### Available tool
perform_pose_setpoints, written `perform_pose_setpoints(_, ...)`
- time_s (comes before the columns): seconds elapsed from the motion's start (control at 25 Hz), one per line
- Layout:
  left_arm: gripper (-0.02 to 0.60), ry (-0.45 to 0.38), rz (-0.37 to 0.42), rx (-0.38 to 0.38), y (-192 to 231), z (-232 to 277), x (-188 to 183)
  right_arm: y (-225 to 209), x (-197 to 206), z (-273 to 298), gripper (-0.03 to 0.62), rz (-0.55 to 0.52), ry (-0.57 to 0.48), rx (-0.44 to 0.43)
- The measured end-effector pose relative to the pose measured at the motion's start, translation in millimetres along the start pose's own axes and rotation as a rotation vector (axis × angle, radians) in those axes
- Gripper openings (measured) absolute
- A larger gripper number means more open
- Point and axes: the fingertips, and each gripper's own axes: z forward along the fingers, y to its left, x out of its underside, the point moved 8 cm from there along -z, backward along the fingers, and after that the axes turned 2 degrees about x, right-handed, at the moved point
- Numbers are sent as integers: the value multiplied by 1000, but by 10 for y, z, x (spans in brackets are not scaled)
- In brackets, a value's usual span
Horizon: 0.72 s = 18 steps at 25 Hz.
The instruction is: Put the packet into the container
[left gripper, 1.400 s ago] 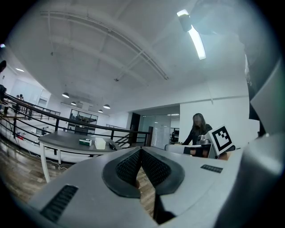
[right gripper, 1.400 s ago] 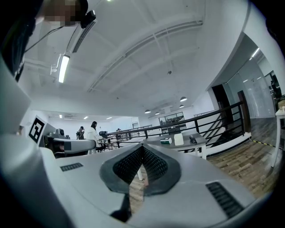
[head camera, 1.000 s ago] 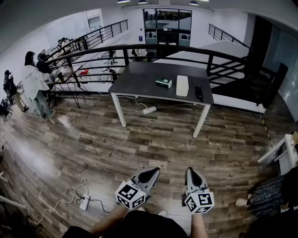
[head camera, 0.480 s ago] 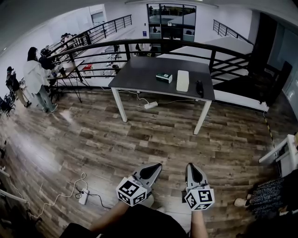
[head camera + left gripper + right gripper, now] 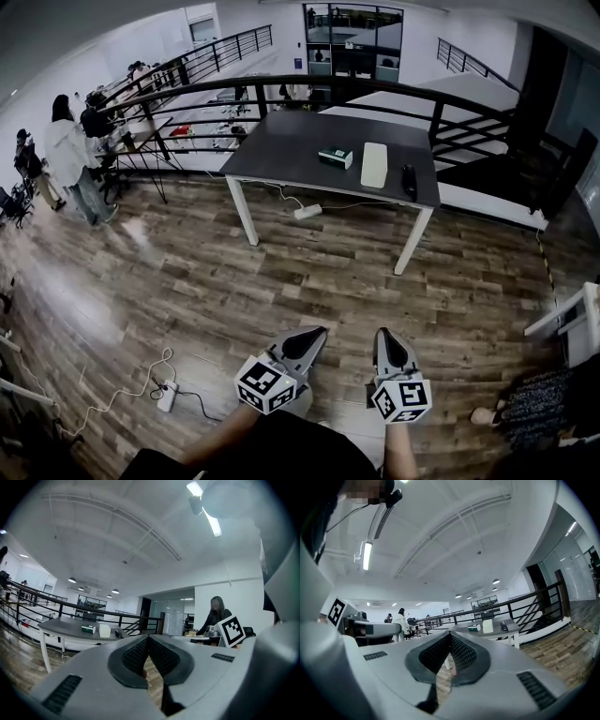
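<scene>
Far ahead stands a dark table (image 5: 309, 150). On it lie a small green packet (image 5: 334, 157), a white box-shaped container (image 5: 374, 165) to its right, and a black object (image 5: 408, 180) further right. My left gripper (image 5: 316, 331) and right gripper (image 5: 382, 334) are held side by side over the wooden floor, well short of the table, pointing level toward it. Both are shut, with nothing between their tips. The left gripper view shows the left gripper (image 5: 148, 637), the packet (image 5: 87, 629) and the container (image 5: 104, 630). The right gripper view shows the right gripper (image 5: 450, 634), the packet (image 5: 474, 627) and the container (image 5: 488, 626).
A black railing (image 5: 375, 89) curves behind the table. Several people (image 5: 70, 155) stand at the left by other desks. A power strip with cable (image 5: 169, 397) lies on the floor at lower left. A white cable and socket (image 5: 307, 212) lie under the table. A seated person (image 5: 215, 616) is to my right.
Both grippers and the head camera have moved forward toward the table, which now sits a little lower and nearer in the head view. Both grippers stay shut.
</scene>
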Motion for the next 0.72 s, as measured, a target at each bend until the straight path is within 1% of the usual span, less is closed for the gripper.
perform_pose_setpoints(0.2, 6, -6, -10, -2, 356, 191, -18, -63, 0, 378, 3, -9, 12, 1)
perform_pose_setpoints(0.52, 6, -4, -36, 20, 1142, 637, -177, -152, -119, 1276, 3, -20, 31, 2)
perform_pose_setpoints(0.72, 6, 13, -16, 53, 1666, 871, -340, -180, -238, 1859, 3, -4, 13, 26)
